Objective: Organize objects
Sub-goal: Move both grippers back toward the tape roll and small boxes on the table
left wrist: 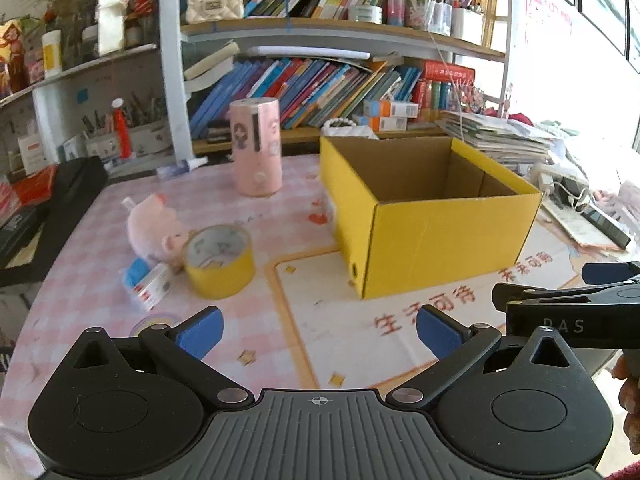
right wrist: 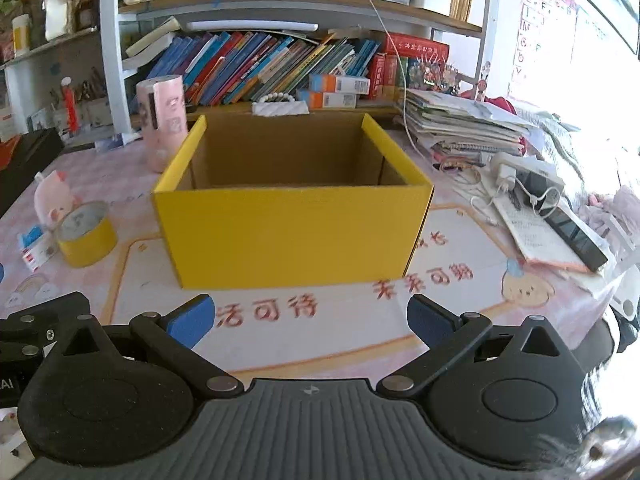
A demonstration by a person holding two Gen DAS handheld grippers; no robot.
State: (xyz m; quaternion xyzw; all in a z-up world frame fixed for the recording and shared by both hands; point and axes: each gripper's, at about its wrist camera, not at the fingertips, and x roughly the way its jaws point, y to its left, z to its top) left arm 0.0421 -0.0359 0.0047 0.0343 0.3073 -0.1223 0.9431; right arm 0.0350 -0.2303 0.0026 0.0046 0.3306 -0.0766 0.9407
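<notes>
In the left wrist view my left gripper stands wide open and empty, near the tape roll, judged light and rigid, best pinched across its wall, while in the right wrist view my right gripper, fully spread and empty, faces the yellow box on the pink checked tablecloth before crowded bookshelves.

Pink checked table carries 1 yellow box, tape roll, plush pig, pink cylinder.
</notes>
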